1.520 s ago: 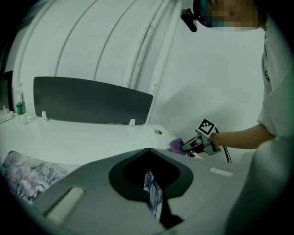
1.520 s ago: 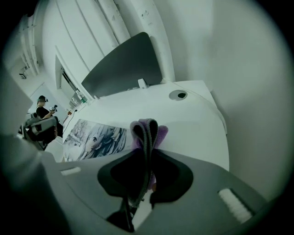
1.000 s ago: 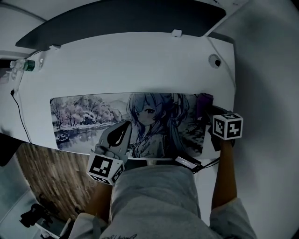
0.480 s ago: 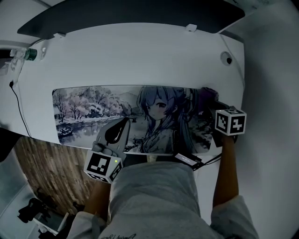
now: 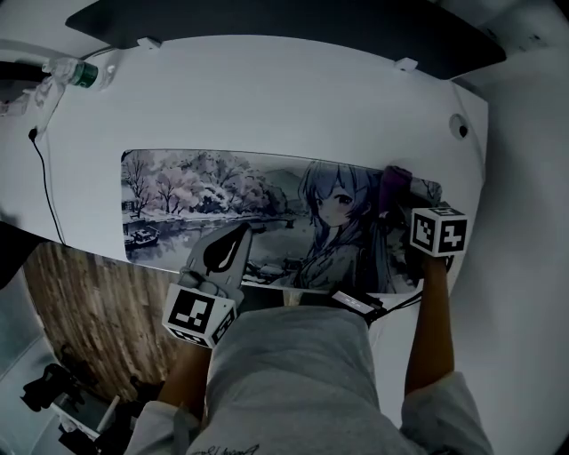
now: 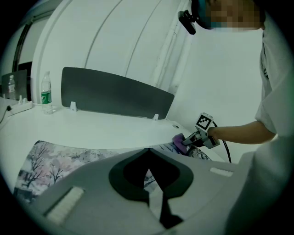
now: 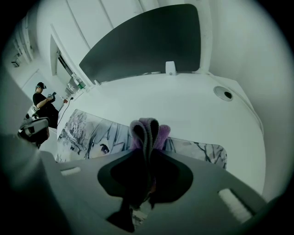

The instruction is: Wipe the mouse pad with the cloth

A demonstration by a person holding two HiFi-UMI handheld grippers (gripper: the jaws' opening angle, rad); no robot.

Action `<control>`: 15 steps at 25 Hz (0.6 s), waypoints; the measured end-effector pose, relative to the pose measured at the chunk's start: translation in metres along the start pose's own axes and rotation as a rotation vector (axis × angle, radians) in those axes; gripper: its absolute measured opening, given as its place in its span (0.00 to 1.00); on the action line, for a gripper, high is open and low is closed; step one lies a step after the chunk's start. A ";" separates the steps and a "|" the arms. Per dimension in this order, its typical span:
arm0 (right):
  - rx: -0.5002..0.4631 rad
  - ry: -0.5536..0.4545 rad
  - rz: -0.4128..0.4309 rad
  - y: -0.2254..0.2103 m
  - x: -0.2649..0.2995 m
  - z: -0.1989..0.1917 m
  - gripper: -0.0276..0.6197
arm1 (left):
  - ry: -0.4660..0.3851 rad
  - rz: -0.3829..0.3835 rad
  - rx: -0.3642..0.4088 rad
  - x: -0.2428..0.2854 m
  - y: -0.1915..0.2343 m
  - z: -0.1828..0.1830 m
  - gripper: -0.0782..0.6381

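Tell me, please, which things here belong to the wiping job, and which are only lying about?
For the job:
- mouse pad
- purple cloth, pinched in the right claw

Only lying about:
- water bottle
- black cable
- dark panel at the back edge of the desk

White desk (image 5: 267,98) with a long printed mouse pad (image 5: 204,191), a water bottle (image 5: 76,71) at its far left corner.

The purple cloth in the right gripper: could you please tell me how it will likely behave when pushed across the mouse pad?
The cloth is probably soft and floppy: it bunches in folds where the right gripper pinches it. It looks light, so it should follow the gripper readily. Its free folds may drag and flatten against the mouse pad.
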State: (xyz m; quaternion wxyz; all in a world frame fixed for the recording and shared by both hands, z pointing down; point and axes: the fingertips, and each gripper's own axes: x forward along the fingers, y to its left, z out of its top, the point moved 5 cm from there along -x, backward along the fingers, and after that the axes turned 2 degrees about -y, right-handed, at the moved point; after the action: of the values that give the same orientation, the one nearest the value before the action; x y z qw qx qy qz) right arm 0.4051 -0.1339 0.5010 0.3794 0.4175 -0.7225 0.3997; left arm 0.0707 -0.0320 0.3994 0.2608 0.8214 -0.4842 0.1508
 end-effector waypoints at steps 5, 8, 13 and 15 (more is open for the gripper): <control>-0.033 0.006 0.004 0.036 0.014 0.009 0.17 | -0.022 0.004 -0.010 -0.021 0.020 0.000 0.13; -0.046 0.008 0.004 0.054 0.021 0.014 0.17 | -0.020 0.014 -0.014 -0.035 0.035 -0.006 0.13; -0.067 0.012 0.011 0.086 0.033 0.021 0.17 | -0.032 0.039 -0.025 -0.059 0.060 -0.011 0.13; -0.080 0.014 0.017 0.101 0.038 0.024 0.17 | -0.038 0.050 -0.029 -0.068 0.070 -0.012 0.13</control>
State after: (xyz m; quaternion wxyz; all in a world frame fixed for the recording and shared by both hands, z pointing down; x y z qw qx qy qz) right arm 0.2943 -0.1332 0.4990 0.3974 0.3931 -0.7387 0.3767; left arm -0.0240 -0.0040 0.3948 0.2597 0.8080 -0.5115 0.1345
